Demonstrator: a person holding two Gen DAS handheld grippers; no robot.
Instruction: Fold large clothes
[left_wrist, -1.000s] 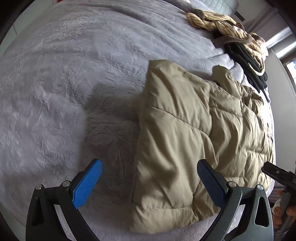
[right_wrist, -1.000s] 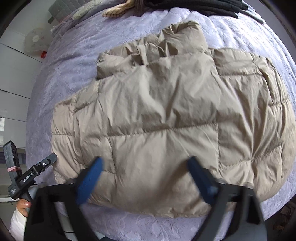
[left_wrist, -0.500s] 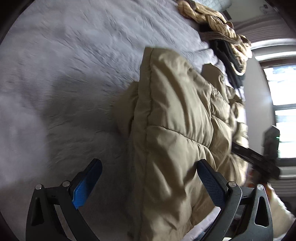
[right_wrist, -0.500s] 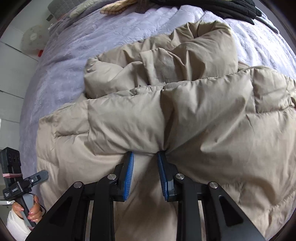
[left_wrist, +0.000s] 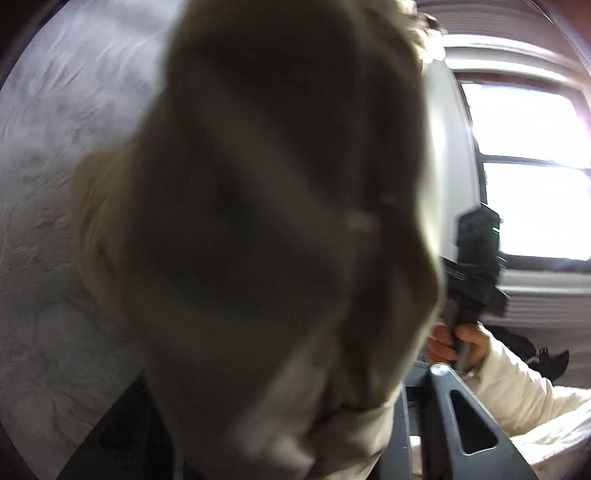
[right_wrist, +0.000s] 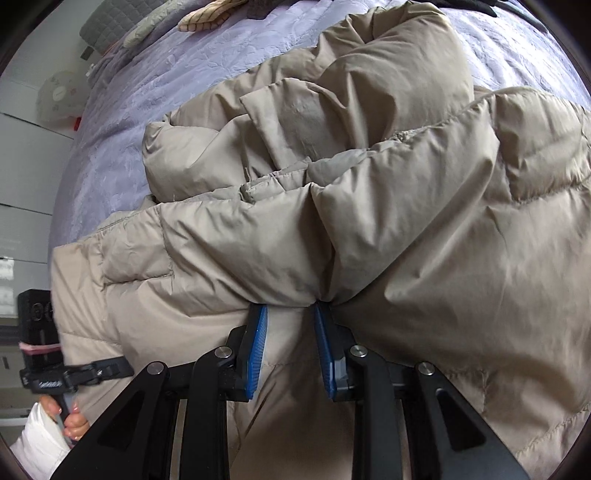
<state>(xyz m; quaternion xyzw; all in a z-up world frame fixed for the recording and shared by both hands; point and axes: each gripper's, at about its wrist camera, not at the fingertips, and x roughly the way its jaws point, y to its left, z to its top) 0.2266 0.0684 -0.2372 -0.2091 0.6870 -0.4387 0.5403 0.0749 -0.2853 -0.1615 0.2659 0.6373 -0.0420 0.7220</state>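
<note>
A beige puffer jacket (right_wrist: 406, 221) lies on the lilac bedspread (right_wrist: 155, 85), its near edge lifted and bunched. My right gripper (right_wrist: 290, 314) is shut on a fold of that near edge, blue pads (right_wrist: 258, 343) pressing the fabric from both sides. In the left wrist view the jacket (left_wrist: 277, 221) fills the frame, blurred and right against the lens. It hides the left fingertips, so I cannot see how they stand. The left gripper body (right_wrist: 40, 350) shows at the jacket's left edge in the right wrist view. The right gripper body (left_wrist: 476, 269) shows in the left wrist view.
A tan knitted garment (right_wrist: 210, 16) and dark clothes (right_wrist: 484, 5) lie at the far end of the bed. A grey quilted pillow (right_wrist: 107, 26) sits far left. A bright window (left_wrist: 532, 177) is beyond the bed. White cupboards (right_wrist: 22, 177) stand on the left.
My right gripper closed on the jacket's near edge and has lifted it. My left gripper moved into the jacket's left edge, and the fabric now covers its camera.
</note>
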